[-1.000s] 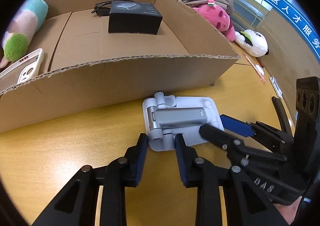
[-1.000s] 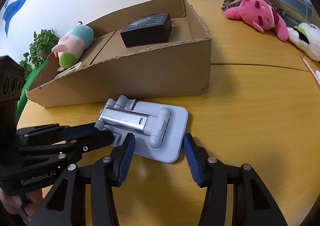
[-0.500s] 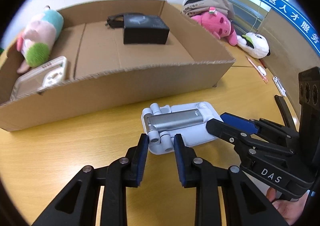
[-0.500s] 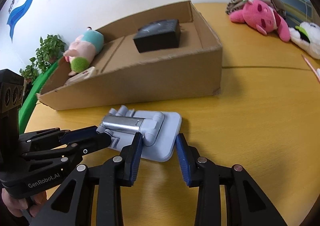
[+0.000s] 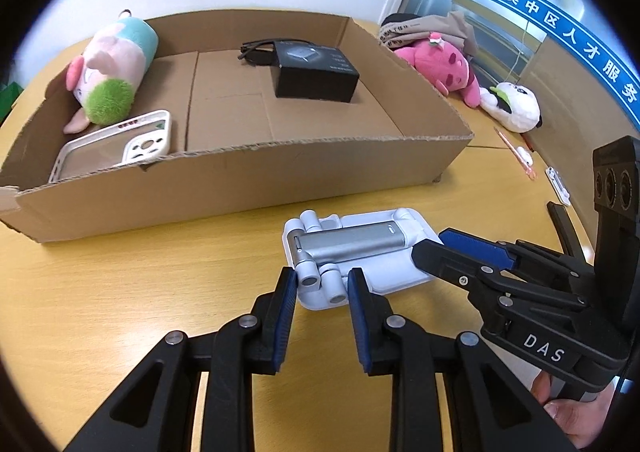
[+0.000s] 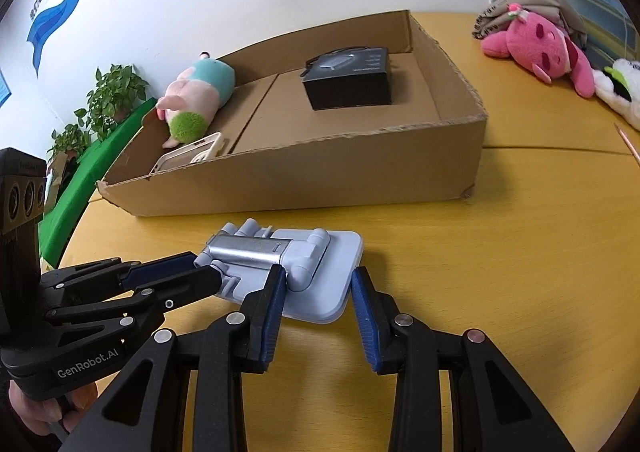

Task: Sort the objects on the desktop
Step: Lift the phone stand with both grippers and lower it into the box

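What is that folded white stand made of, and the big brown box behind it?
The phone stand looks like matte white plastic with rounded hinge knuckles; its middle bar has a brushed silver sheen, probably metal, though it could be painted plastic. The box is plain brown corrugated cardboard: its torn top edge shows the wavy fluting, and creased flaps line the bottom.

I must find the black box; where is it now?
In both views the black box lies inside the cardboard tray, near its far right corner, beside the sunglasses.
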The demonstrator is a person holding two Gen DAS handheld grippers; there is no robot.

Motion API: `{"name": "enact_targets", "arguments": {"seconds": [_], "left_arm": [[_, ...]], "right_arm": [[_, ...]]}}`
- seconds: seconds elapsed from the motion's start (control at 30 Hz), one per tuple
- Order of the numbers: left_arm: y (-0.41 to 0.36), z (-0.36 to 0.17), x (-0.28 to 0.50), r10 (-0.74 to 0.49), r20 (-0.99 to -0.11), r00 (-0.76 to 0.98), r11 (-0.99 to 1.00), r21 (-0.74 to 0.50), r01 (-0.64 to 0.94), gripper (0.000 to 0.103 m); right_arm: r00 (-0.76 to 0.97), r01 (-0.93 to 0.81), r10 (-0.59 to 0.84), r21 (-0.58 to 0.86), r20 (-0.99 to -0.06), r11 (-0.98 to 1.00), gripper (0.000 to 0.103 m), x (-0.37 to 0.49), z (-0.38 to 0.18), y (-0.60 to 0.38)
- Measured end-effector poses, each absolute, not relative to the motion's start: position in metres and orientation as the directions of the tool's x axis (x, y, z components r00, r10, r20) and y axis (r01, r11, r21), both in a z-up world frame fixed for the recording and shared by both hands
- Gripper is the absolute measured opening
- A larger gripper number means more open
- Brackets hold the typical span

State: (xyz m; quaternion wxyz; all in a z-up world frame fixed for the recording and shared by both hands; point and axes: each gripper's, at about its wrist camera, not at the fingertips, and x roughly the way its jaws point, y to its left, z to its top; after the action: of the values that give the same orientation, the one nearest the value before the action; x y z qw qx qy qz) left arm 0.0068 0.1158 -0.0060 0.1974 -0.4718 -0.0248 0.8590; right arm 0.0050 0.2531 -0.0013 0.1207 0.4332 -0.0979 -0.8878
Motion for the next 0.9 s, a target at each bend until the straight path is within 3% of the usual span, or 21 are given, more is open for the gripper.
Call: {"name": "enact_targets", "arguments": {"seconds": [0.53,0.9], "left_arm": [[0.107,0.042,0.015,0.346,-0.750,-0.563,-0.930,-0.194,-0.313,0.025],[0.111,0.071,-0.031,0.332,-0.721,-0.608,-0.935,-0.164,-0.315,0.024]], "right_arm": [[-0.662,0.179,-0.310,0.258,-0.682,-0.949,0.037,0.016,0.046,0.240],[-0.713,0.185,-0.303,0.247,-0.633,-0.951,0.037,-0.021,0.075,0.244]]}}
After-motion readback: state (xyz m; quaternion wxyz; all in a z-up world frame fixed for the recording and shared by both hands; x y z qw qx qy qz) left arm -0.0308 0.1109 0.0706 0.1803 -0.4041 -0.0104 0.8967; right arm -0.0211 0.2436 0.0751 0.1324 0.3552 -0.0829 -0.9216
